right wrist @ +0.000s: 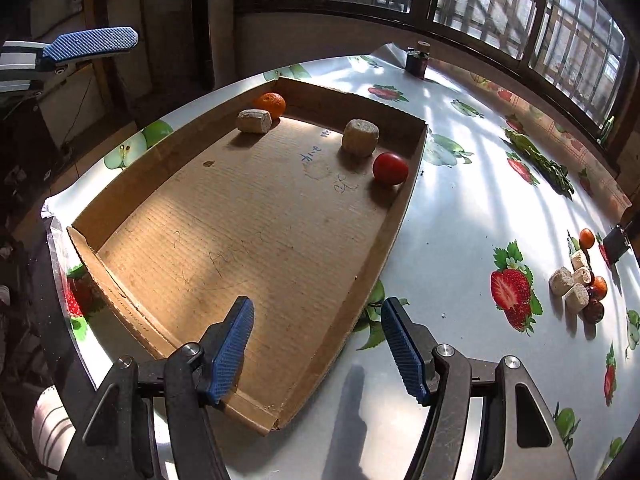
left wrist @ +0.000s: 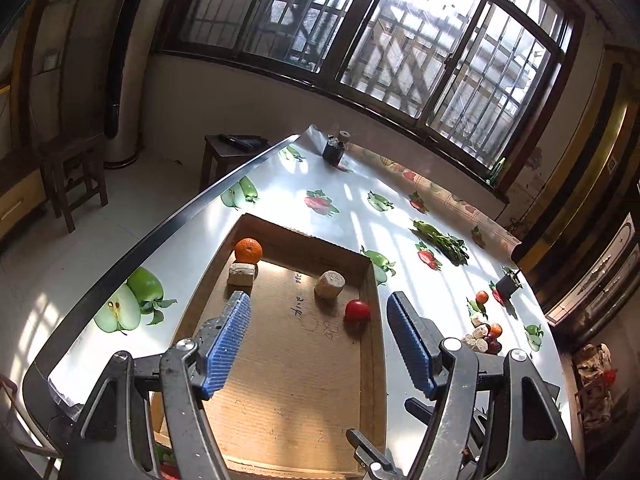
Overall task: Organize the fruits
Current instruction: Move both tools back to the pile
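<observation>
Both grippers hang over the table, jaws spread wide, nothing in either: left gripper (left wrist: 318,318) above the box (left wrist: 372,344), right gripper (right wrist: 316,330) over its near right wall. In the box: an orange (right wrist: 271,104) at the far left corner, a tomato (right wrist: 390,168) by the right wall. More fruit (right wrist: 588,280) sits piled on the cloth (right wrist: 452,224), well right.

A home: fruit-print tablecloth (left wrist: 344,196), wooden stools (left wrist: 72,176), barred sliding windows (left wrist: 400,32).
</observation>
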`<state>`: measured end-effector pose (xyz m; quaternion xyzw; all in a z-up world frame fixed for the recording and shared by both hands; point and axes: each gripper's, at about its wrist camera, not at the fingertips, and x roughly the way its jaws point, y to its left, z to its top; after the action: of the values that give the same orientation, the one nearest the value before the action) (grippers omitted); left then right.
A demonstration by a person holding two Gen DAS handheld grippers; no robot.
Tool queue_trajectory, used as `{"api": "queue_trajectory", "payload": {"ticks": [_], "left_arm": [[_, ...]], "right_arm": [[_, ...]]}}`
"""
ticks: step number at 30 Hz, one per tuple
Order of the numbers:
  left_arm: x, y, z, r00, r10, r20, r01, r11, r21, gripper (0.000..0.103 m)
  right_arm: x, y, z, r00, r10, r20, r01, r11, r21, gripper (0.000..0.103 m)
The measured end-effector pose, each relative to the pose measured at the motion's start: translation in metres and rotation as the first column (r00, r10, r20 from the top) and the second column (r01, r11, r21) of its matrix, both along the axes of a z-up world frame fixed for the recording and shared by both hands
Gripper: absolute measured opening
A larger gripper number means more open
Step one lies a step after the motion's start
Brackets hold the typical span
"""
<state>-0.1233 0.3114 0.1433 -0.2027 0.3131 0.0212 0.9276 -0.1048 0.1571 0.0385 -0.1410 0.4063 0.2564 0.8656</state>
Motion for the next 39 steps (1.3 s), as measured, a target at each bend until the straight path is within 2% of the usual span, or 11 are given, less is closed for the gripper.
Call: {"api": "queue_trajectory", "payload": {"ticks": [3, 7, 10, 15, 19, 25, 26, 27, 29, 36, 39], "left_arm": [[0.006, -0.02, 0.002, 0.999, -0.041, -0.011, 0.041, 0.999, 0.019, 0.07], [0.016, -0.055, 0.006, 0.993, -0.116, -0.013, 0.117, 0.993, 0.034, 0.07], [0.031, -0.089, 0.01, 0.981, -0.193, -0.024, 0.194, 0.98, 0.049, 0.07], [0.074, -0.151, 0.019, 0.941, -0.336, -0.027, 0.336, 0.941, 0.019, 0.07], [0.119, -0.199, 0.005, 0.92, -0.383, -0.085, 0.383, 0.924, -0.012, 0.073], [0.162, -0.244, -0.056, 0.883, -0.433, -0.181, 0.417, 0.901, -0.119, 0.073], [0.167, -0.247, -0.067, 0.878, -0.439, -0.194, 0.419, 0.898, -0.136, 0.073], [0.173, -0.248, -0.077, 0.874, -0.441, -0.206, 0.417, 0.897, -0.148, 0.073], [0.181, -0.246, -0.092, 0.876, -0.429, -0.22, 0.402, 0.902, -0.161, 0.072], [0.189, -0.24, -0.116, 0.863, -0.467, -0.194, 0.439, 0.882, -0.169, 0.067], [0.185, -0.251, -0.119, 0.841, -0.51, -0.181, 0.491, 0.86, -0.138, 0.067]], "right_arm": [[0.002, -0.035, 0.026, 0.997, -0.047, 0.058, 0.043, 0.997, 0.067, 0.07], [0.02, -0.106, 0.046, 0.976, -0.183, 0.117, 0.177, 0.983, 0.054, 0.071], [0.049, -0.172, 0.062, 0.932, -0.329, 0.153, 0.331, 0.943, 0.007, 0.071], [0.107, -0.276, 0.127, 0.82, -0.524, 0.229, 0.531, 0.847, 0.036, 0.071], [0.149, -0.321, 0.149, 0.775, -0.603, 0.191, 0.604, 0.795, 0.058, 0.072], [0.207, -0.32, 0.099, 0.833, -0.552, 0.031, 0.552, 0.834, 0.005, 0.071], [0.214, -0.316, 0.086, 0.841, -0.541, 0.004, 0.541, 0.841, 0.0, 0.067], [0.222, -0.312, 0.076, 0.847, -0.531, -0.026, 0.531, 0.848, 0.0, 0.056], [0.237, -0.306, 0.053, 0.856, -0.51, -0.085, 0.513, 0.858, 0.018, 0.049], [0.279, -0.293, 0.009, 0.855, -0.503, -0.124, 0.511, 0.859, 0.035, 0.049], [0.292, -0.288, -0.007, 0.862, -0.493, -0.119, 0.498, 0.867, 0.014, 0.048]]}}
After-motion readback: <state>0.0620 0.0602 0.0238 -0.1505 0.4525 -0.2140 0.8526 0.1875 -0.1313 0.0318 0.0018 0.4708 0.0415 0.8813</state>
